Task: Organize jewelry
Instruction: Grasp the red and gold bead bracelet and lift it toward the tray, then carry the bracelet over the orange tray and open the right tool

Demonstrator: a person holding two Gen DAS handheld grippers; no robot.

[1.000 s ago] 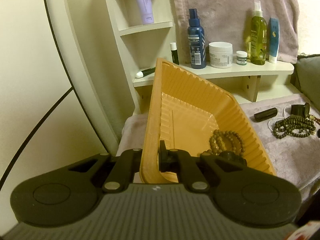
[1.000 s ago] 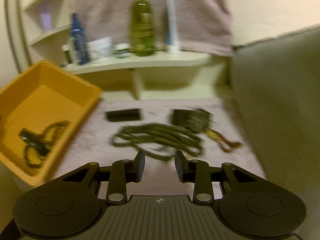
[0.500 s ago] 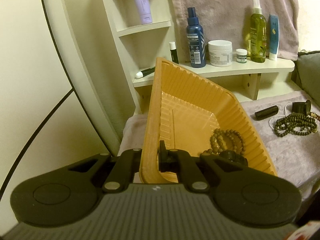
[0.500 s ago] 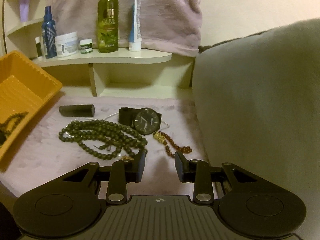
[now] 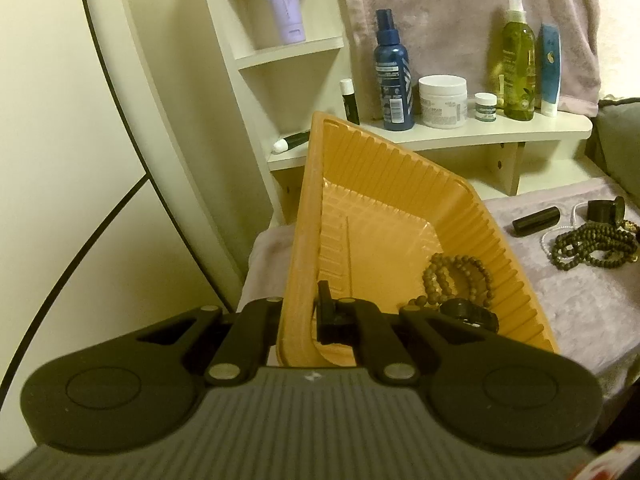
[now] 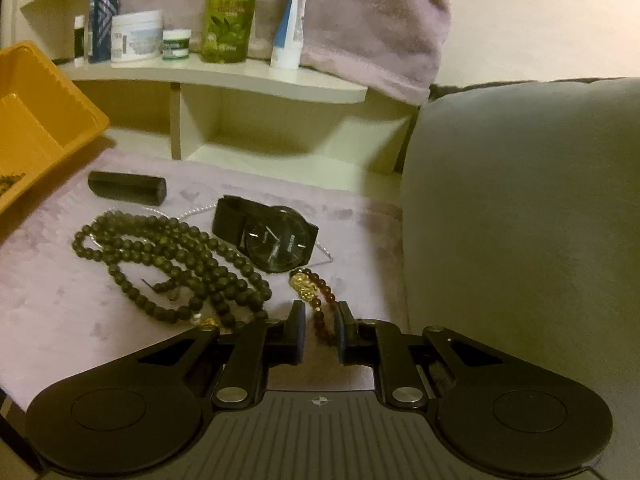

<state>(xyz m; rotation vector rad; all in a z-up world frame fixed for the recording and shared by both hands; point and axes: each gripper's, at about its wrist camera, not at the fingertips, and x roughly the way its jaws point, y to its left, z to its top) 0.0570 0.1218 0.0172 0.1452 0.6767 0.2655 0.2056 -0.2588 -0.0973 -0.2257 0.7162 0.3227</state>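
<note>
a cream shelf carries a blue spray bottle, white jar, green bottle; behind hangs what looks like a mauve towel.

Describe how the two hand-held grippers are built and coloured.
Both look alike. The left hand-held gripper and right hand-held gripper have matte black fingers on linked arms with silver pivot pins, round black discs either side, and a ribbed grey body bearing a small white mark.

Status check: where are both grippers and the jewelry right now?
Left gripper shut on orange tray wall, tray tilted. Right gripper closing around red bead bracelet, pads not yet pressing. Watch and dark bead necklace close beside.
</note>
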